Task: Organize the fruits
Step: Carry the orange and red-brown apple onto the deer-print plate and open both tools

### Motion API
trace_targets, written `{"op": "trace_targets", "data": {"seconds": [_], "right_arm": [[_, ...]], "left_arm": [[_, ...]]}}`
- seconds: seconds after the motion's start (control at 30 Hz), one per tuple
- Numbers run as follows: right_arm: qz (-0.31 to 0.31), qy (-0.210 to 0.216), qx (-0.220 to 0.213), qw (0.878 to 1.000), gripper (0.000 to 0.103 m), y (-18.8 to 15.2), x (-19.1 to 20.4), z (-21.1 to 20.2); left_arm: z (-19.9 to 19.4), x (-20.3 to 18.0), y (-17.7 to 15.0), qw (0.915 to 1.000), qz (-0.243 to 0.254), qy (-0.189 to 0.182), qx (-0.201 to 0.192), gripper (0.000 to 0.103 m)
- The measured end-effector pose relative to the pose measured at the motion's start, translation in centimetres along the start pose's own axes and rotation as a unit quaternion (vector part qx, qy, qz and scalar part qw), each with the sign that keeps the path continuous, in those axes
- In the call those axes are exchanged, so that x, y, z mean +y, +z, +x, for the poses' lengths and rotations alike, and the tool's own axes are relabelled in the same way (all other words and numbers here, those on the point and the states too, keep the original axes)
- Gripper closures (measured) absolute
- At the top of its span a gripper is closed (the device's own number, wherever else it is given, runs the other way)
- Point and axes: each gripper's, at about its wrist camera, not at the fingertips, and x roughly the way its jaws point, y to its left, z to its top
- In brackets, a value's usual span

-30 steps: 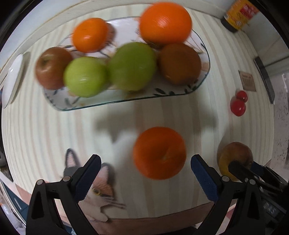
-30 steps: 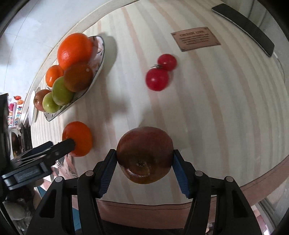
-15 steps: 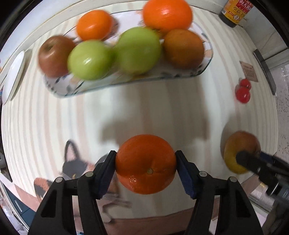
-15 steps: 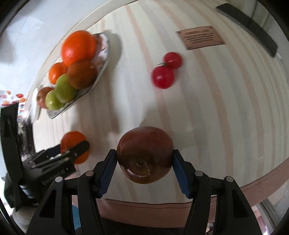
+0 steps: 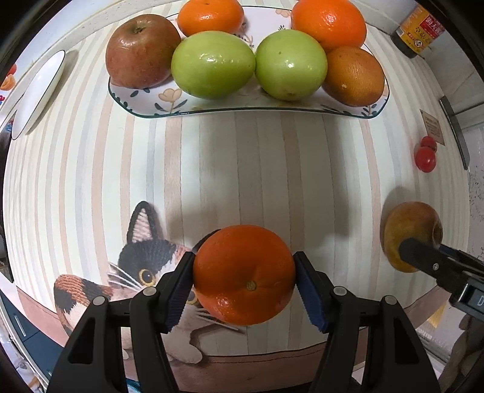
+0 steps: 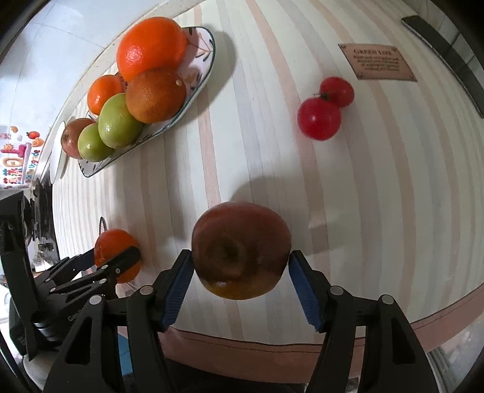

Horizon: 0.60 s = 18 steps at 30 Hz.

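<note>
My left gripper [image 5: 243,284] is shut on an orange [image 5: 244,273] and holds it over the striped tablecloth near the front edge; it also shows in the right wrist view [image 6: 116,255]. My right gripper [image 6: 240,272] is shut on a dark red-brown apple [image 6: 240,249], seen at the right in the left wrist view [image 5: 408,234]. A floral oblong plate [image 5: 242,110] beyond holds a red apple [image 5: 142,51], two green fruits [image 5: 213,65], and several oranges [image 5: 328,22]. Two small tomatoes [image 6: 319,118] lie on the cloth to the right.
A white dish [image 5: 37,93] sits at the far left, a dark sauce bottle [image 5: 419,28] at the far right corner. A brown label [image 6: 376,62] and a black strip [image 6: 447,50] lie beyond the tomatoes. A cat picture [image 5: 145,260] is printed near the table's front edge.
My left gripper closed on the orange, which was lying between open fingers a second ago, and the plate now looks nearer. The apple in my right gripper has tilted slightly.
</note>
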Motion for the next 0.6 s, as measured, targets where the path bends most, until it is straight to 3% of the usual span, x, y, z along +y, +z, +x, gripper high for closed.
{"op": "trace_targets", "data": {"seconds": [0.23, 0.4, 0.6], "right_arm": [[-0.005, -0.025, -0.002, 1.0, 0.034, 0.1, 0.4, 0.8], [0.002, -0.016, 0.0, 1.0, 0.034, 0.6, 0.0, 1.2], [-0.016, -0.032, -0.021, 0.999, 0.035, 0.8, 0.9, 0.8]], "left_arm": [[-0.2, -0.1, 1.0, 1.0, 0.001, -0.006, -0.003, 0.04], [-1.2, -0.1, 1.4, 0.9998, 0.007, -0.008, -0.014, 0.04], [-2.8, 0.5, 2.3, 0.9996, 0.006, -0.016, -0.025, 0.04]]}}
